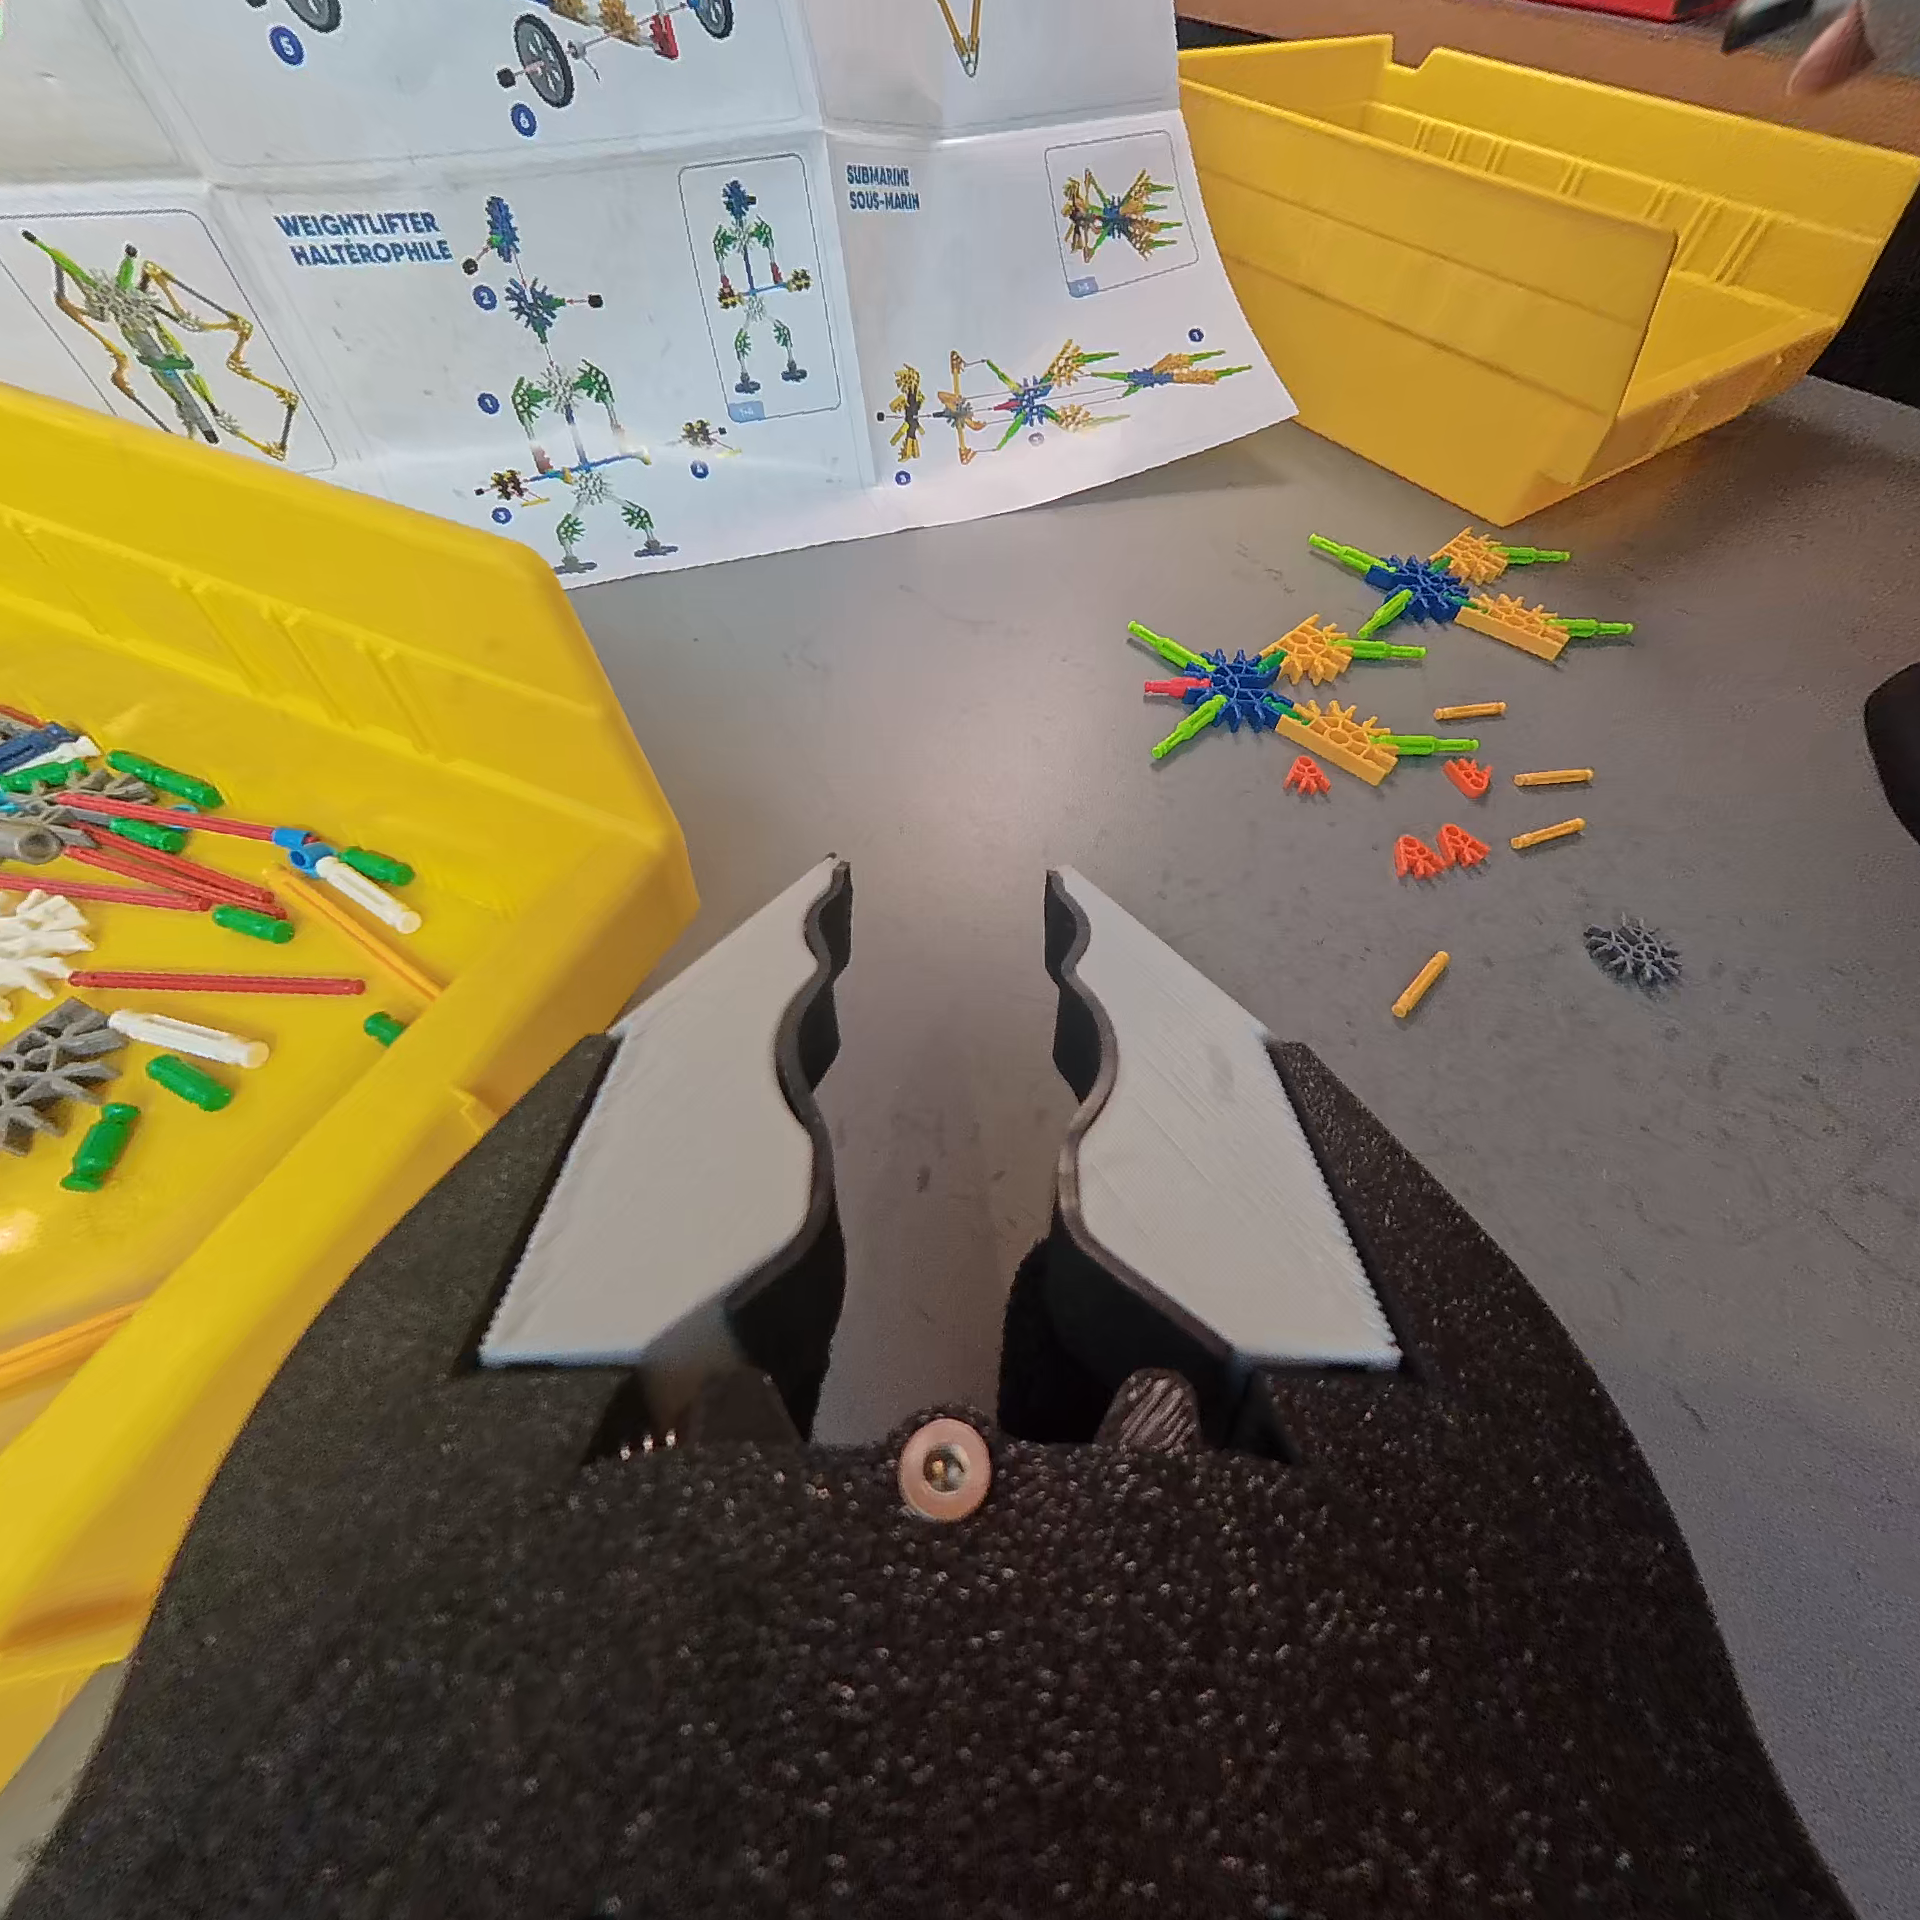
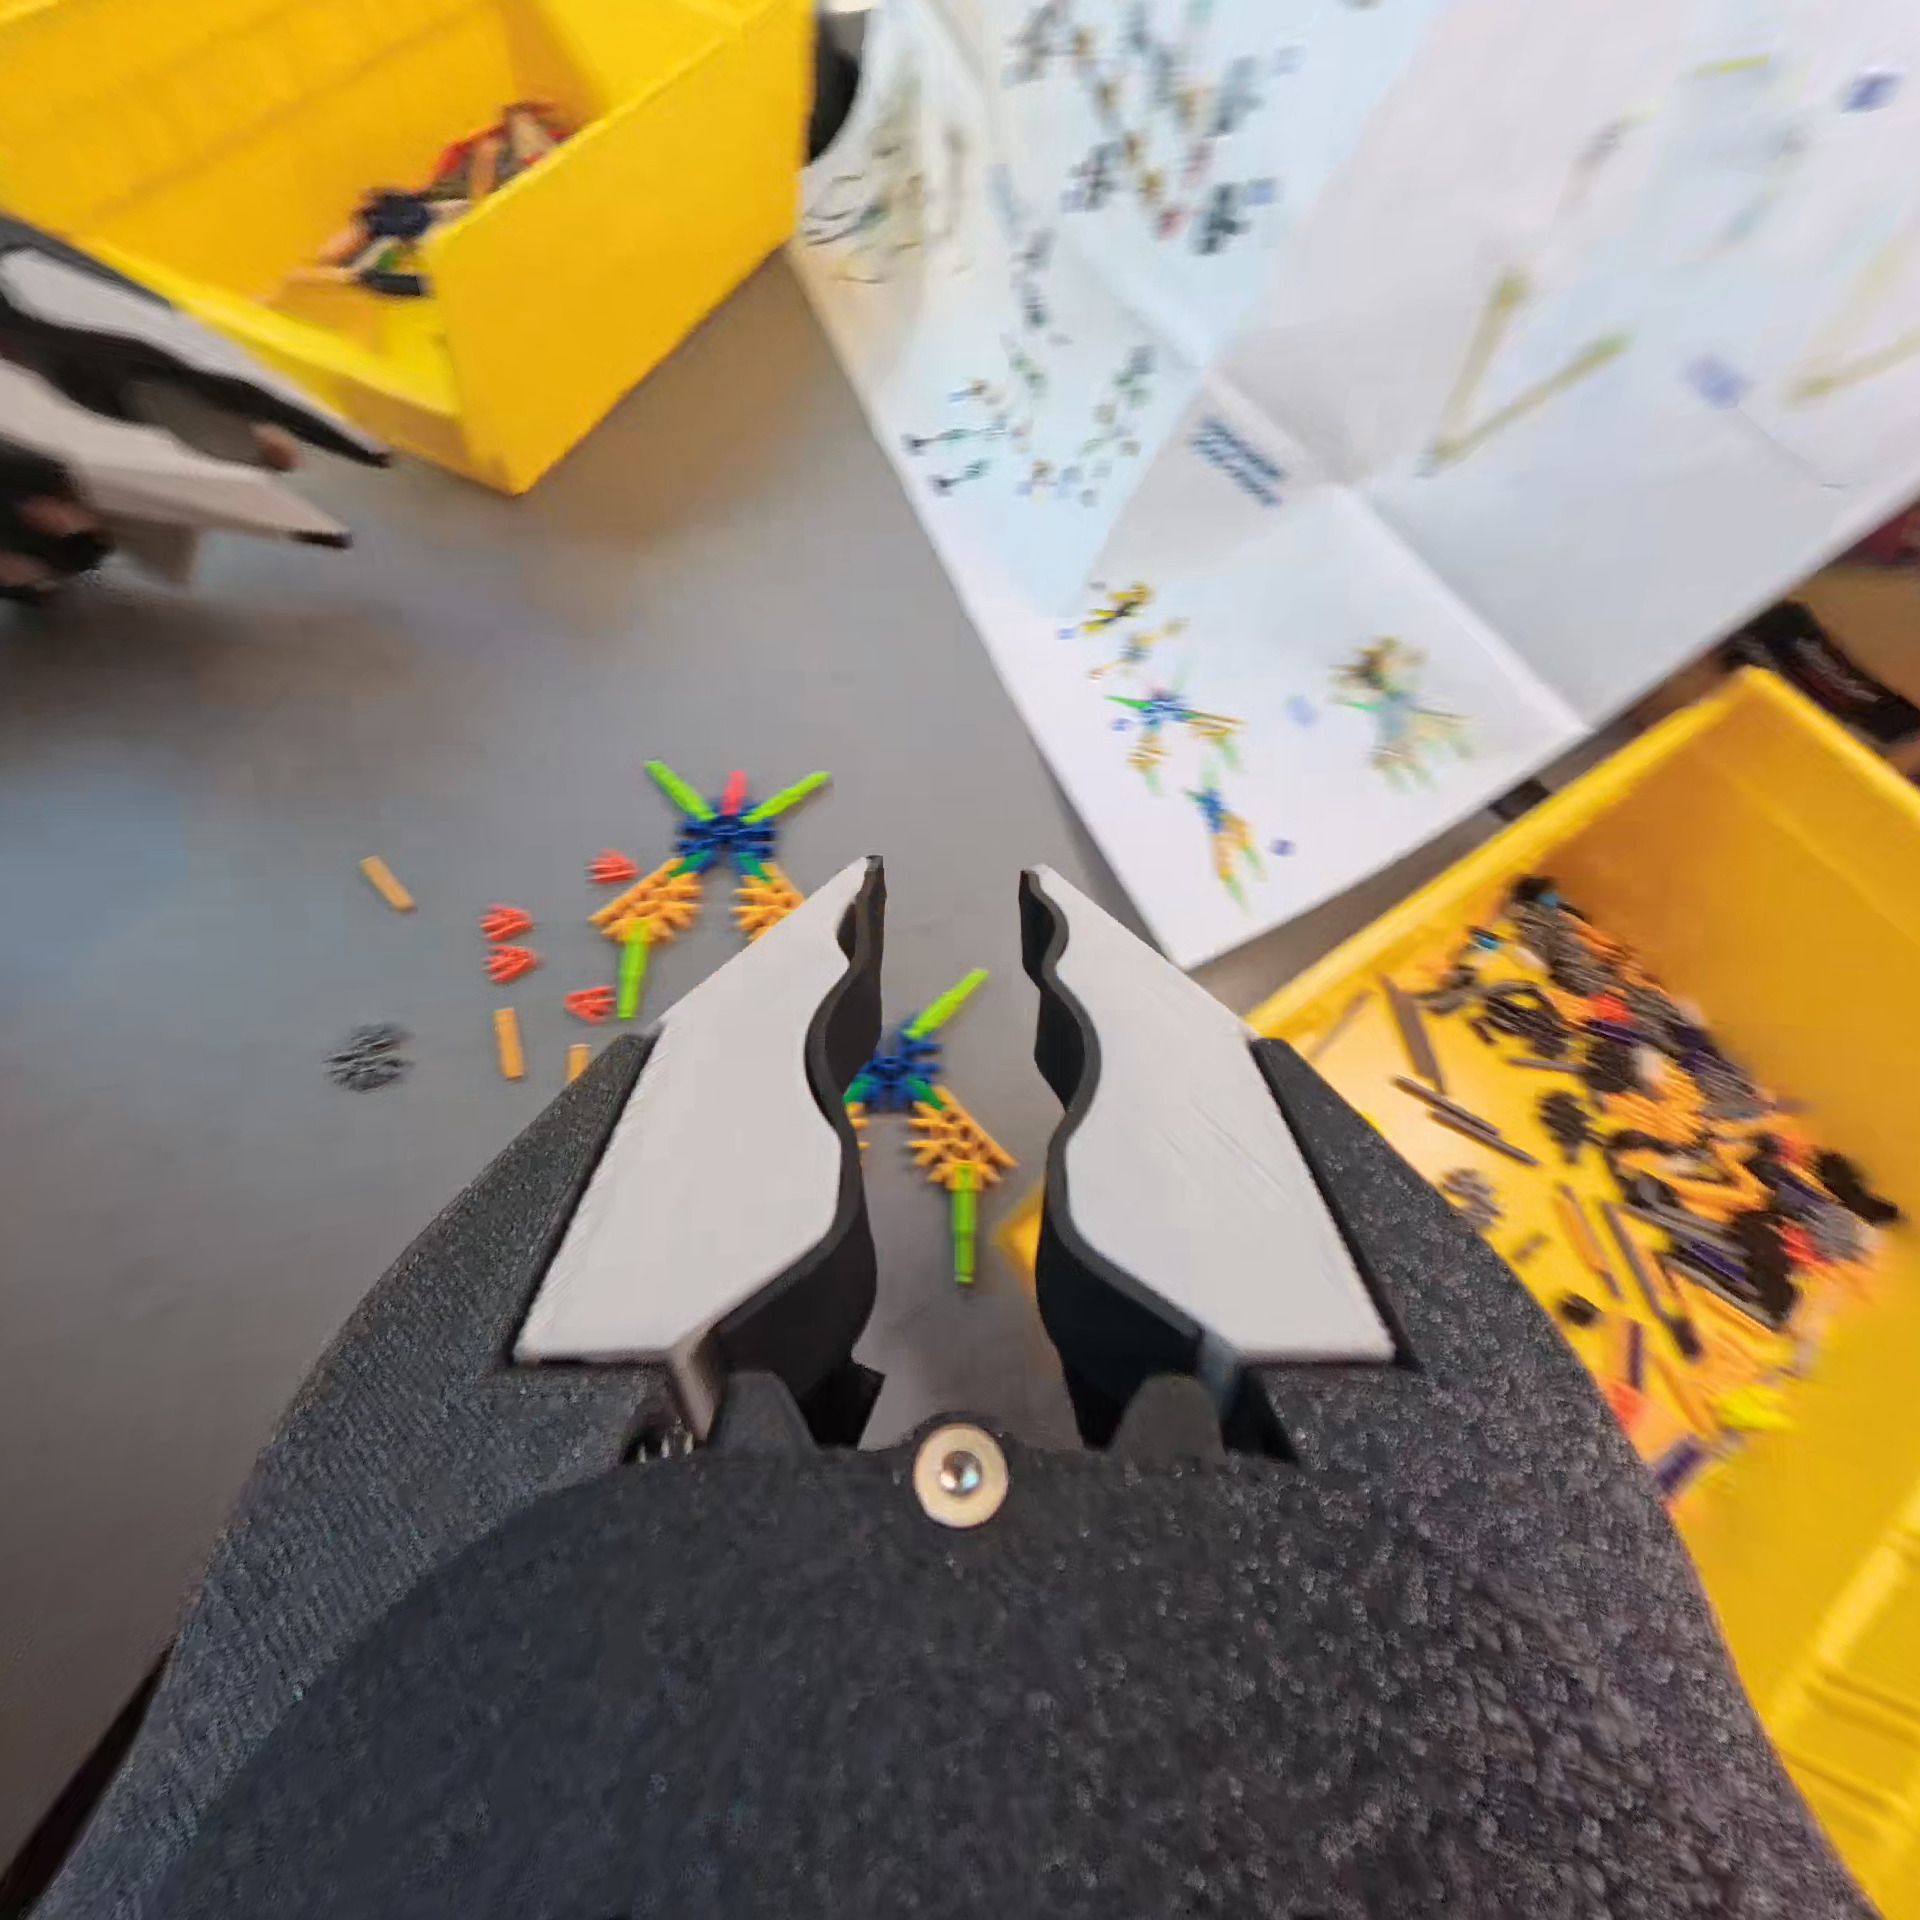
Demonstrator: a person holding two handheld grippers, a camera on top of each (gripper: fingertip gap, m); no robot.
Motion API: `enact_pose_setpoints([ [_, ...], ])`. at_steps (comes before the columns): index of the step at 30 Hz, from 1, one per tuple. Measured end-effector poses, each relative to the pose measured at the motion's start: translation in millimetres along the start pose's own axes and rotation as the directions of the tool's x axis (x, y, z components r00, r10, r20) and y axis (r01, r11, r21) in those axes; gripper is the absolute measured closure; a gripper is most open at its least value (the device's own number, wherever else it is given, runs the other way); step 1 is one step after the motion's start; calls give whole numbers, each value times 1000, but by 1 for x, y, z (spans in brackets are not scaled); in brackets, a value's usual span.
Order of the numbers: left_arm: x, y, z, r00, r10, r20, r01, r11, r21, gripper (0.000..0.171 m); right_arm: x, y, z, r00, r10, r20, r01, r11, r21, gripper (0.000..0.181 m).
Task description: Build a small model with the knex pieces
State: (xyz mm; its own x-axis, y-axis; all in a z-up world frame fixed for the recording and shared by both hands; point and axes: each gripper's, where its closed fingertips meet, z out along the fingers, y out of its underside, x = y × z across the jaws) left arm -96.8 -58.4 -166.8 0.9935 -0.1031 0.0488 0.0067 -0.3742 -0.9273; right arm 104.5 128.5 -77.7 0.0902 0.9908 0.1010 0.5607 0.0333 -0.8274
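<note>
My left gripper (image 1: 945, 878) is open and empty above the bare grey table (image 1: 935, 727), beside a yellow bin (image 1: 582, 727) of loose rods and connectors. Two small assemblies of blue hubs, yellow fans and green rods (image 1: 1278, 696) (image 1: 1455, 587) lie on the table to its right, with orange connectors (image 1: 1439, 852), short yellow rods (image 1: 1418, 982) and a grey snowflake connector (image 1: 1633, 951). My right gripper (image 2: 951, 873) is open and empty, hovering over one assembly (image 2: 925, 1101), seen between its fingers; the other assembly (image 2: 717, 852) lies just left of its tips. The left gripper also shows at the left edge of the right wrist view (image 2: 156, 447).
A folded white instruction sheet (image 1: 644, 291) (image 2: 1351, 436) lies at the back. A second yellow bin (image 1: 1455, 281) stands at the right; the right wrist view shows it (image 2: 1704, 831) filled with dark, orange and yellow parts. A hand (image 1: 1839, 42) shows at the top right corner. The grippers' ends are close to 30 centimetres from one another. From either gripper's tips it is about 20 centimetres to the grey snowflake connector (image 1: 1633, 951).
</note>
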Motion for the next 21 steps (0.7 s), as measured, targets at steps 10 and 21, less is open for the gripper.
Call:
enact_pose_setpoints([
  [10,-6,-1,-2,1000,-21,13,21,1000,7,135,175,87,16,907,284,-312,-364,901,-238,163],
  [21,-7,0,-1,999,-33,11,33,999,2,135,188,148,51,902,280,-329,-410,796,-446,160],
])
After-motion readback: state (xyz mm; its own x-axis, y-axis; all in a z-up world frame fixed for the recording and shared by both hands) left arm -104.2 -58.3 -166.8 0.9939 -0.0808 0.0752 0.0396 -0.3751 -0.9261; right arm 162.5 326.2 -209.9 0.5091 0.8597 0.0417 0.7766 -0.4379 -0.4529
